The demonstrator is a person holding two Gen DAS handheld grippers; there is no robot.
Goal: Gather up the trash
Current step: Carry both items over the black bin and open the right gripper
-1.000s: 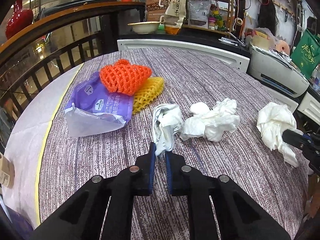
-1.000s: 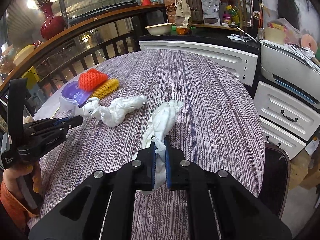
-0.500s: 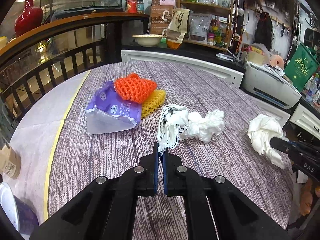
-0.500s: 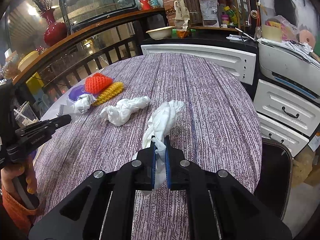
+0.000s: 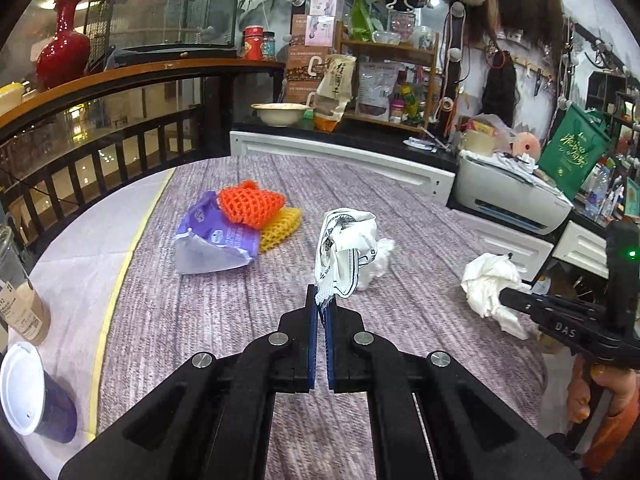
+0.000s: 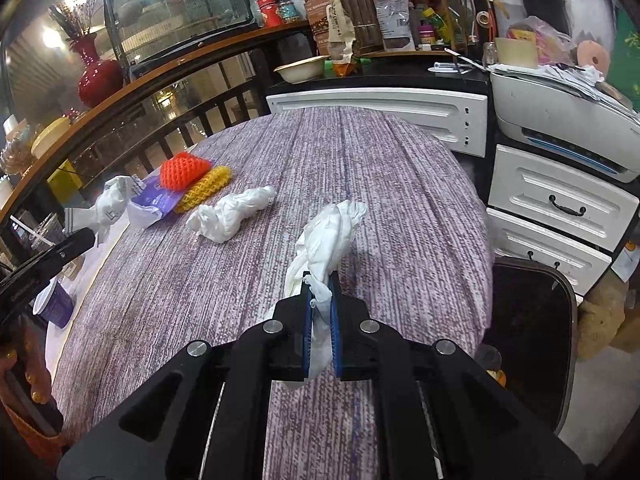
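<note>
1. The left gripper (image 5: 321,300) was clamped on a corner of a crumpled white wrapper with black print (image 5: 346,246), which stood up off the table (image 5: 200,320) in a creased bunch.
2. The right gripper (image 6: 320,284) was clamped on a twisted white tissue (image 6: 328,236), soft and wrinkled, its loose end poking out past the fingertips.
3. Farther along the striped purple cloth lay another white tissue wad (image 6: 230,216), rolled into a lumpy sausage and free of both grippers.
4. Beyond it sat a purple foil pouch (image 5: 212,240), torn open and showing silver inside, with an orange foam net (image 5: 250,204) resting on it and a yellow foam net (image 5: 280,228) touching alongside.
</note>
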